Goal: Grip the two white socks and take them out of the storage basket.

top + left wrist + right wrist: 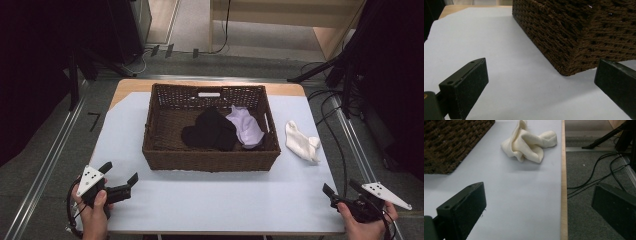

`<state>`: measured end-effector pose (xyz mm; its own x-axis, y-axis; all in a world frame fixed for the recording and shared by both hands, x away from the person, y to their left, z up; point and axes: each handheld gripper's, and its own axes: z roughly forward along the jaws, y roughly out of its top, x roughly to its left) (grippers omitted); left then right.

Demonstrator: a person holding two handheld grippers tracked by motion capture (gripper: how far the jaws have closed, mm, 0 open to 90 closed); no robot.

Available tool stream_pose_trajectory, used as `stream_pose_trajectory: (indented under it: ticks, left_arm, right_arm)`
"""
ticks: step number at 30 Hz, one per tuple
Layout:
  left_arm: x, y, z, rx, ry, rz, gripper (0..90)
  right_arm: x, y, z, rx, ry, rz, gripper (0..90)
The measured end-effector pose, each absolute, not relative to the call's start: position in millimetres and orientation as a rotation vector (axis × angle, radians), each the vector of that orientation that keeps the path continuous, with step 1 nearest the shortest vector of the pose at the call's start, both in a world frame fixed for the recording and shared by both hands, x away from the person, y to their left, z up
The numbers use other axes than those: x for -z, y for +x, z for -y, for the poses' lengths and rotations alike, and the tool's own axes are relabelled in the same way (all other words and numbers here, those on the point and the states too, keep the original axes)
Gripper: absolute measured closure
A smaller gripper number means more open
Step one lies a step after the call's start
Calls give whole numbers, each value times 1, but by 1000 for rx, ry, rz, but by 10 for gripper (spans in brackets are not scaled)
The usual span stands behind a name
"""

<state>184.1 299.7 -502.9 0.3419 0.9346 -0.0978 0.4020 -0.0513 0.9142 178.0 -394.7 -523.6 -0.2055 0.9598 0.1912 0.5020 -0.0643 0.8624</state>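
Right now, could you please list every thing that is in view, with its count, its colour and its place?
basket: one, dark brown wicker, middle of the table.
black garment: one, black, lying inside the basket.
lilac garment: one, pale lilac, inside the basket, on the right side next to the black garment.
white sock: one, white, crumpled on the table right of the basket, apart from it.
table: one, light grey-blue top with a wooden edge.
cables: several, black, on the floor right of the table.
left tool: one, black, open, near the table's front left corner.
right tool: one, black, open, at the front right corner.
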Motion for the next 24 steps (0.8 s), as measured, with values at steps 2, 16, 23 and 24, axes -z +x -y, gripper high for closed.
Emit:
stream_pose_trajectory:
  ticks: [2,16,23,24]
  left_arm:
    - [503,184,-300,-685,1637,-1224,0]
    - [503,185,-299,-683,1640,-1233,0]
    - [503,186,-300,-677,1642,-1234,0]
    - [503,186,-300,-677,1641,-1236,0]
  right_arm:
    - [523,177,393,-1229,1559,-1713,0]
    - [530,179,379,-1162,1536,-1733,52]
    - [530,181,376,-1125,1537,-1742,67]
    - [530,181,376,-1125,1537,-1744,69]
